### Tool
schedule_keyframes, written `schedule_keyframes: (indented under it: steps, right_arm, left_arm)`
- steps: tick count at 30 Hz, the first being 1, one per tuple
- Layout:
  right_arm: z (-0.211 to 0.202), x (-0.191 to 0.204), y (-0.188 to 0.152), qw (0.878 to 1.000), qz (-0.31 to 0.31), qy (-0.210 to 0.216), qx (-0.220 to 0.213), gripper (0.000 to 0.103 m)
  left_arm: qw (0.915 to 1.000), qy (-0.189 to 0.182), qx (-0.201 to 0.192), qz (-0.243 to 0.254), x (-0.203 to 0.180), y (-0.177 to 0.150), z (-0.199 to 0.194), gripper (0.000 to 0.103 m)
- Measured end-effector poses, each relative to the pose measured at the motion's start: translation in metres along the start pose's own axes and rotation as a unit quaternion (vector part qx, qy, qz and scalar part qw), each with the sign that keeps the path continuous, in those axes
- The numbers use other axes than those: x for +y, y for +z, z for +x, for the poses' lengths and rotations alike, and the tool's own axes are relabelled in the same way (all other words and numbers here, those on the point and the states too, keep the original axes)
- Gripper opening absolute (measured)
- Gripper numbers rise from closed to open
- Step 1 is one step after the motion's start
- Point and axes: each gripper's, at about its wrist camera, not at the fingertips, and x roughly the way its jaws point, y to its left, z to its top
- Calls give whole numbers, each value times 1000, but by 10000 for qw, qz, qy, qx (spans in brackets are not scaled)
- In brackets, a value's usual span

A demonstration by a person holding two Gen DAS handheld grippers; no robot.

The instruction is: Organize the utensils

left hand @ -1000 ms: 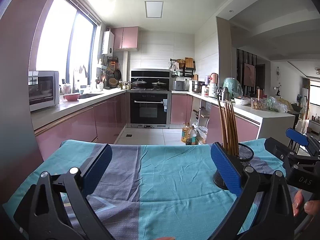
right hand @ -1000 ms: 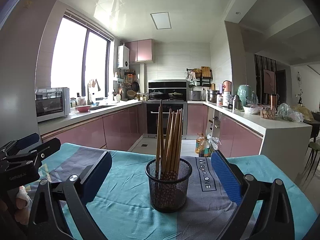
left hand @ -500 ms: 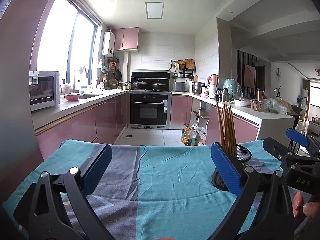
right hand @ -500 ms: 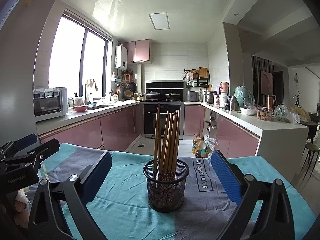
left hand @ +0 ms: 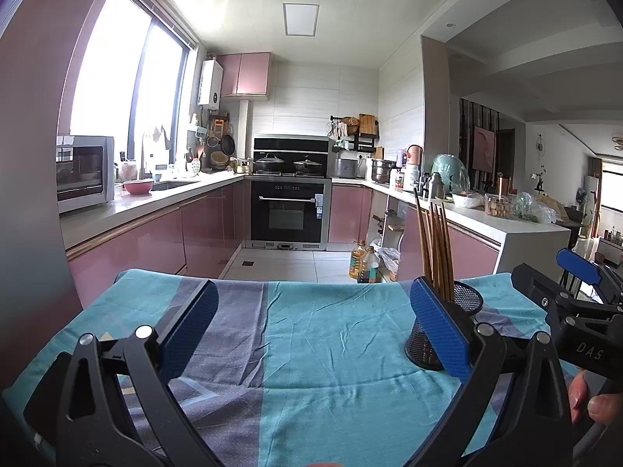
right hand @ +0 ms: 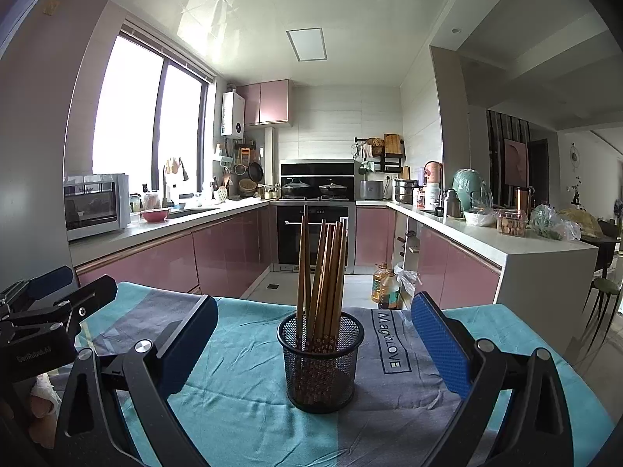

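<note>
1. Right gripper (right hand: 311,350) and left gripper (left hand: 311,329): jaws spread wide, both empty.
2. Mesh holder (right hand: 320,362) stands upright on the tablecloth (right hand: 241,373), between the right jaws.
3. Wooden chopsticks (right hand: 323,272) inside: probably light, stiff, smooth; pinch the exposed upper shafts.

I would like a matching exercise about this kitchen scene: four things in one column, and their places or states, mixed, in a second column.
Things:
1. chopsticks
2. mesh holder
3. right hand-held gripper
4. pink bowl

Places or states:
A. on the counter beside the microwave
B. open, empty
C. standing upright in the holder
D. on the teal cloth

Pairs: 1-C, 2-D, 3-B, 4-A
</note>
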Motion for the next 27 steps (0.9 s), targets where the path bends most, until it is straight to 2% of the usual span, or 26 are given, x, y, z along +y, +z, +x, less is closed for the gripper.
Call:
schedule_keyframes:
  steps: [27]
  right_arm:
    - [2,-2,-1,10000,10,8,1,96]
  left_arm:
    - [10000,-5,-2,-8,-2,-1,-1,97]
